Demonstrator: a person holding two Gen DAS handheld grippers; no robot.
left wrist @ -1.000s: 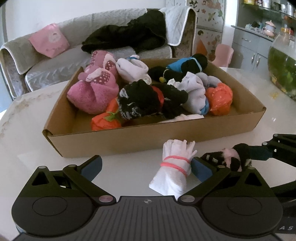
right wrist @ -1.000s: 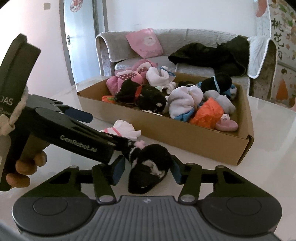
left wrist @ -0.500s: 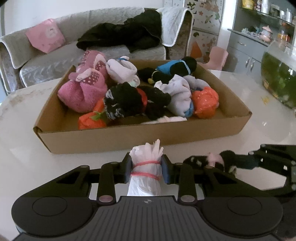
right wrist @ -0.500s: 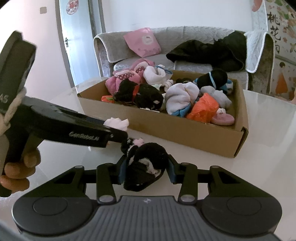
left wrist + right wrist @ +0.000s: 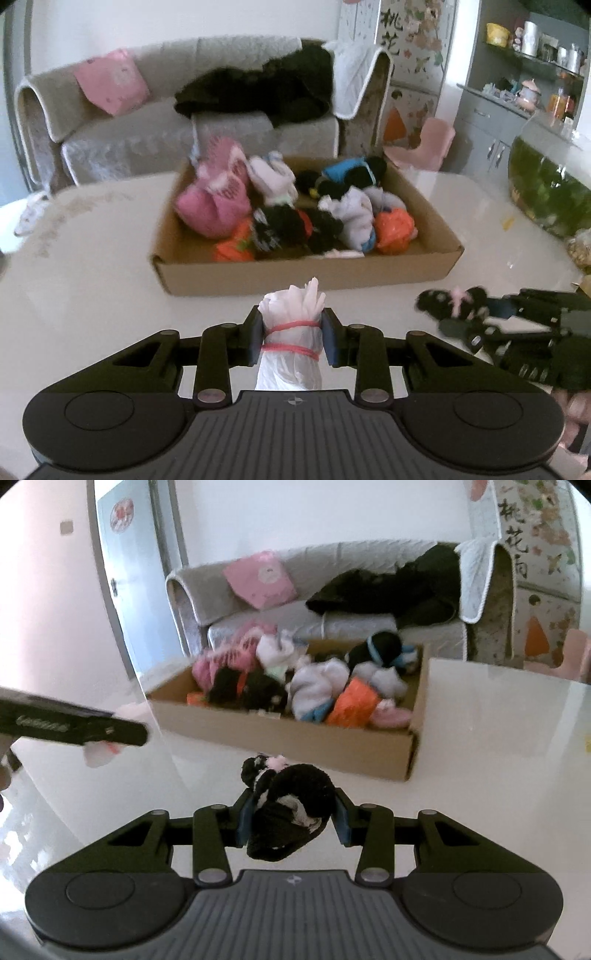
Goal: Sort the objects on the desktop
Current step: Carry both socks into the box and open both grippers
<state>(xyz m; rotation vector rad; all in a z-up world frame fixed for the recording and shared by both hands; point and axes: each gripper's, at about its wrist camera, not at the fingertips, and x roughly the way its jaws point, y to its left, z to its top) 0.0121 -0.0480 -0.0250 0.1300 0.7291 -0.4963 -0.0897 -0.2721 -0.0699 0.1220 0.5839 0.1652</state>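
My left gripper (image 5: 291,341) is shut on a white sock bundle (image 5: 291,332) tied with pink rubber bands, held off the white table (image 5: 92,277). My right gripper (image 5: 291,821) is shut on a black sock bundle (image 5: 291,812) with white and pink bits. Ahead of both stands a shallow cardboard box (image 5: 306,275), also seen as the cardboard box (image 5: 288,738), filled with several rolled socks: pink, black, white, orange, blue. In the left wrist view the right gripper (image 5: 476,314) with its black bundle (image 5: 450,304) is at the right. The left gripper (image 5: 122,733) shows at the left of the right wrist view.
A grey sofa (image 5: 147,140) with a pink cushion (image 5: 110,85) and black clothing (image 5: 266,92) stands behind the table. A glass fish bowl (image 5: 550,184) sits at the table's right edge. A pink small chair (image 5: 424,147) and grey cabinets (image 5: 491,125) are beyond. A door (image 5: 125,572) is at far left.
The left gripper closed on the white bundle and lifted it; the box now sits lower and farther away. The right gripper tightened on the black bundle and rose a little.
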